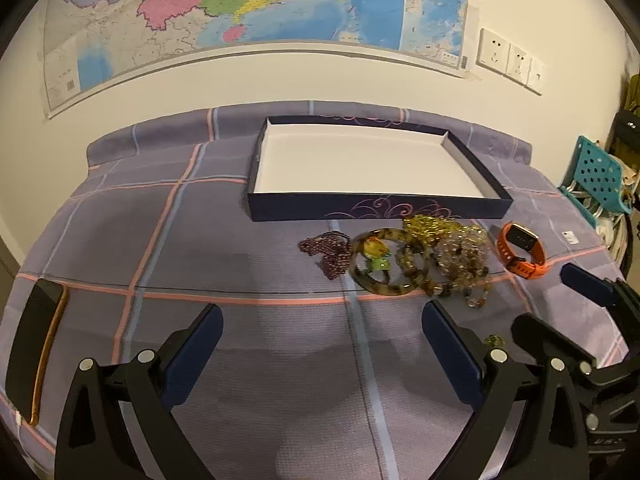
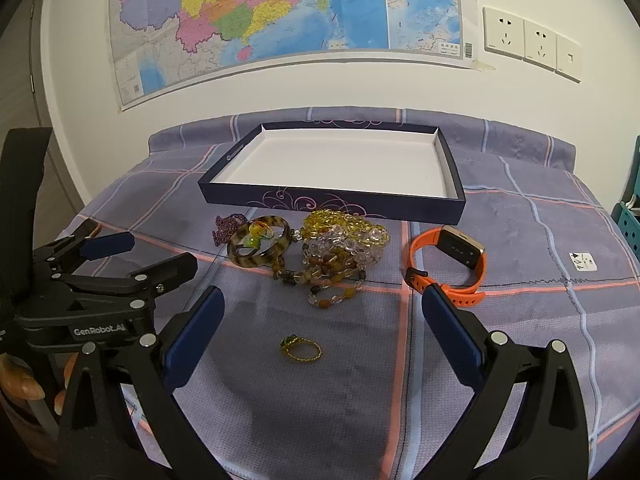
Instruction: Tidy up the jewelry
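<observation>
The right gripper [image 2: 322,312] is held with its fingers spread wide and nothing between them. A small gold ring [image 2: 301,349] is seen lying on the cloth in that gap, touched by neither pad. The left gripper [image 1: 322,330] is likewise spread and empty, over bare cloth.

Taking the box tray [image 2: 334,199] as landmark: the jewelry pile [image 2: 320,252] is heaped just before its front wall, a tortoiseshell bangle [image 2: 258,246] at the pile's left with purple beads [image 2: 226,226] beyond it. An orange watch [image 2: 450,264] is set to the right of the pile, apart from it, below the tray's front right corner. The tray's white floor is unoccupied. Open plaid cloth [image 2: 520,320] is left either side of the tray and in front of the pile, up to the cloth's curved edges.
</observation>
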The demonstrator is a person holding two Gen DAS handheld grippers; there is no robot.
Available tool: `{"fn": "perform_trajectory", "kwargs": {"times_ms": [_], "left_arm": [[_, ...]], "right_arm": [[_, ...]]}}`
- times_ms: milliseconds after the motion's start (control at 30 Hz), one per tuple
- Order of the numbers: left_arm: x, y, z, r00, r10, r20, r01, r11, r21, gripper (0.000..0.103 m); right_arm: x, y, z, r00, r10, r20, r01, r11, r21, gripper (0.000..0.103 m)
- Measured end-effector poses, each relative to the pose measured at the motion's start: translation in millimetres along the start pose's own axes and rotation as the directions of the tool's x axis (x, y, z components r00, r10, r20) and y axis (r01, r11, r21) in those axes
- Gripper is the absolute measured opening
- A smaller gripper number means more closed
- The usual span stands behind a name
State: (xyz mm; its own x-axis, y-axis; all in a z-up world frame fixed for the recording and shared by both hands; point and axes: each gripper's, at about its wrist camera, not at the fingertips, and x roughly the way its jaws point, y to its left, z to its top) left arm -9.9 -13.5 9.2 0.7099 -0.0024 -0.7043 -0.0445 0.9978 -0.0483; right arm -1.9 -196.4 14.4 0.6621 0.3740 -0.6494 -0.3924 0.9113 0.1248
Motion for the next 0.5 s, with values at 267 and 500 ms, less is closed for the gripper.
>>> {"fn": "perform_trajectory", "kwargs": {"times_ms": [267,500], "left_arm": [[1.4,-1.1,-0.1,1.000,0.010,-0.010,-0.010,1.000,0.000,0.096],[0.9,-5.3,-2.0,1.000,0.020,-0.009,-0.019,0.999,0.026,0.096]], "right_arm": [[3.1,0.1,-2.2,1.000,0.000,-0.009,0.000,1.000,0.005,0.097],[3.8,-0.4,-4.4,1.000,-0.001,-0.008,0.001,1.000,0.010,0.097]]}}
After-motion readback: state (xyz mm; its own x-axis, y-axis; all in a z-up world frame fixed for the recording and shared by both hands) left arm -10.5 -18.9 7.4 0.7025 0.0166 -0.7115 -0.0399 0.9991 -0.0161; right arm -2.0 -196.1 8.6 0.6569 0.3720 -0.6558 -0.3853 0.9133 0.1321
